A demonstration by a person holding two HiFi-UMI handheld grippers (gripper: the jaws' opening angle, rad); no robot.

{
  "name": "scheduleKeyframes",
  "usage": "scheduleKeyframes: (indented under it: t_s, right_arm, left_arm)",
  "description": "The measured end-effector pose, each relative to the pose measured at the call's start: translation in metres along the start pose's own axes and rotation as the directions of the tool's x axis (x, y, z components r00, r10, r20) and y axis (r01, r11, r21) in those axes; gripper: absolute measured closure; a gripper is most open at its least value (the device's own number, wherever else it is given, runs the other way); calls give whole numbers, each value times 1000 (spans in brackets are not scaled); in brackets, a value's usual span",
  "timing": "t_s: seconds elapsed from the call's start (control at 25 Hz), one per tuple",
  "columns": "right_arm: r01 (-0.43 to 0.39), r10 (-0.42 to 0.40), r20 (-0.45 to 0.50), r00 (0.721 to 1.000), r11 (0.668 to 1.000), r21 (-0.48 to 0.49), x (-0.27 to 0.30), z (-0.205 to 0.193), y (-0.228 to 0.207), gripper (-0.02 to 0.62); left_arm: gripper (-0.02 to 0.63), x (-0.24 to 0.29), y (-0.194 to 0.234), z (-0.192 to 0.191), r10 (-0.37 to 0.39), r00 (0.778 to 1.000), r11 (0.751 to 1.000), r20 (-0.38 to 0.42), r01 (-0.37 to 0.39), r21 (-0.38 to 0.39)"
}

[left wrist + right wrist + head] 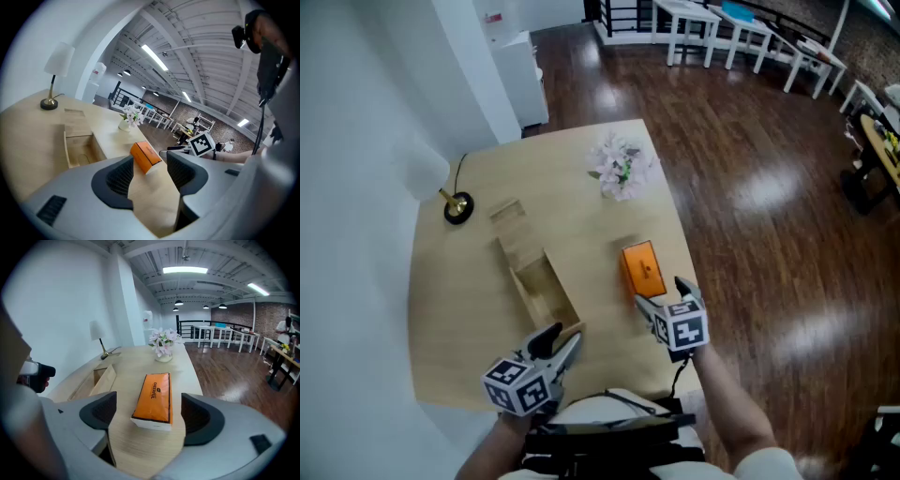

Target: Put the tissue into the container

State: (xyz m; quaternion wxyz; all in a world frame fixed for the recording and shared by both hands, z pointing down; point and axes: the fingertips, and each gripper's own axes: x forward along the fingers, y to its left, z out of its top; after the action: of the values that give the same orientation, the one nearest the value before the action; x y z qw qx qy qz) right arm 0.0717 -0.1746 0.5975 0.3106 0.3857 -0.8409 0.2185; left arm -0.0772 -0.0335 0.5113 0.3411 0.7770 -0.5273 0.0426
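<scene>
The orange tissue pack (640, 270) lies flat by the counter's (572, 187) right edge, apart from the open wooden container (546, 292) nearer the middle. The right hand-held gripper (661, 296) hovers just behind the pack, jaws wide apart, gripping nothing. The left hand-held gripper (561, 339), at the near edge, is likewise open and empty.

One orange rectangular tissue pack (641, 269), one open wooden box (539, 286), one vase of white flowers (620, 167) and one brass-based lamp (457, 206) are counted on the pale wooden desk (450, 309).
</scene>
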Motion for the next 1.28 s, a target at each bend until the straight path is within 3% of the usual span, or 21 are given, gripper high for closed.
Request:
scheduleKeyframes:
  t_s: [0.36, 0.96, 1.28]
  right_arm:
    - [-2, 2, -81, 997, 1000, -10, 51, -4, -9, 127]
    - [9, -10, -158, 987, 1000, -5, 88, -18, -20, 127]
    - [-23, 23, -192, 981, 1000, -2, 100, -23, -11, 127]
  left_arm:
    - [394, 27, 9, -2, -2, 999, 1000, -39, 1, -21]
    - [394, 57, 20, -7, 4, 994, 999, -107, -9, -40]
    - [394, 78, 20, -11, -21, 989, 999, -144, 13, -51]
